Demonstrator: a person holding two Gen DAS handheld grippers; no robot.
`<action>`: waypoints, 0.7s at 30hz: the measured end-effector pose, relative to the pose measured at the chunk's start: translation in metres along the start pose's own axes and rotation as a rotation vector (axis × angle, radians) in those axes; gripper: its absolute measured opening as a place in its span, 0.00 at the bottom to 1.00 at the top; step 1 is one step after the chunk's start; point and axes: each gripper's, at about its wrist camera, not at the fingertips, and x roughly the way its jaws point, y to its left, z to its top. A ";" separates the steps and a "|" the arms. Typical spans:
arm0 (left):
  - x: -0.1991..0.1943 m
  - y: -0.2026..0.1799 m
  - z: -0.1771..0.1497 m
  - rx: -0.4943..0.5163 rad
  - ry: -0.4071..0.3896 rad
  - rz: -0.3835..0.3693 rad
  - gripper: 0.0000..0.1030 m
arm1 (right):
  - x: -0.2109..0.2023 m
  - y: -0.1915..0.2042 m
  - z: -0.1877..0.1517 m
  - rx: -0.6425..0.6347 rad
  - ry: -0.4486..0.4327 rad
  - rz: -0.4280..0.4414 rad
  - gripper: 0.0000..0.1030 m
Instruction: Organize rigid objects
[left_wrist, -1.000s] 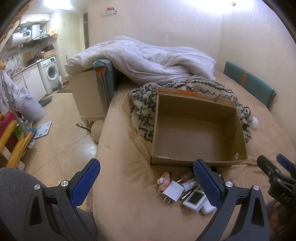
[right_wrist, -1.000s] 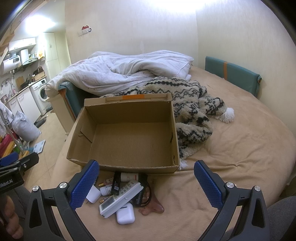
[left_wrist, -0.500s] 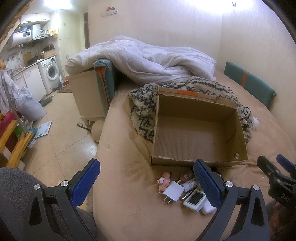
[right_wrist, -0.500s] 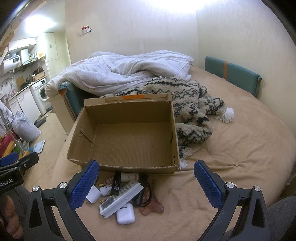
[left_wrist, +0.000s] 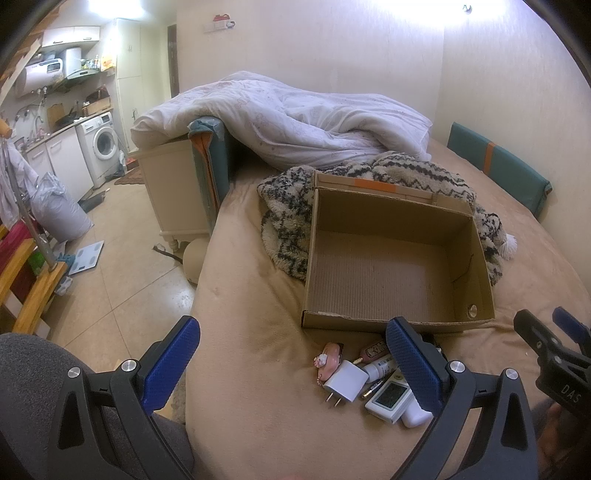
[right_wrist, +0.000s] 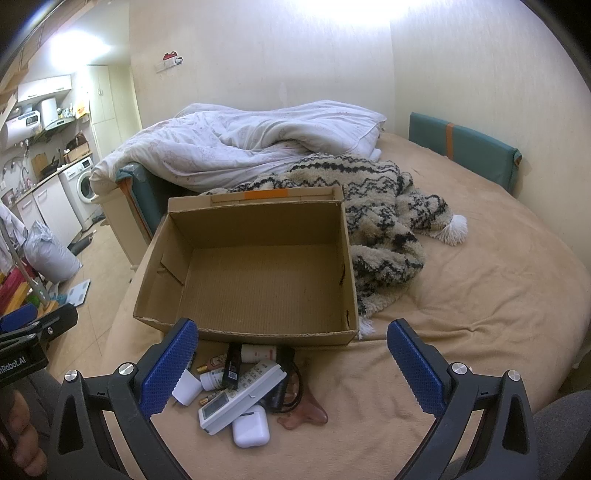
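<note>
Both the left gripper (left_wrist: 295, 365) and the right gripper (right_wrist: 291, 363) hover with fingers wide apart and nothing between them above the bed's (right_wrist: 480, 295) near edge, where a white remote (right_wrist: 242, 400), earbud case (right_wrist: 250, 428) and charger plug (left_wrist: 345, 380) lie heaped just before the empty cardboard box (right_wrist: 255, 334).

Left gripper (left_wrist: 293, 363) is hovering with its blue-padded fingers (left_wrist: 171, 363) spread wide, nothing between them. Right gripper (right_wrist: 291, 365) is likewise hanging with jaws wide apart and holding nothing. Each gripper is appearing at the edge of the other's view. A hand (right_wrist: 18, 439) is gripping the left gripper's handle.
</note>
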 end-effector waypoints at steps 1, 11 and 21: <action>0.000 0.000 0.000 0.000 0.000 0.000 0.98 | 0.000 0.000 0.000 0.000 0.000 0.001 1.00; 0.003 0.006 0.003 -0.002 0.017 0.005 0.98 | 0.004 -0.002 -0.001 0.005 0.040 0.010 1.00; 0.012 0.004 0.001 0.002 0.049 0.021 0.98 | 0.040 0.008 -0.020 -0.051 0.227 -0.017 1.00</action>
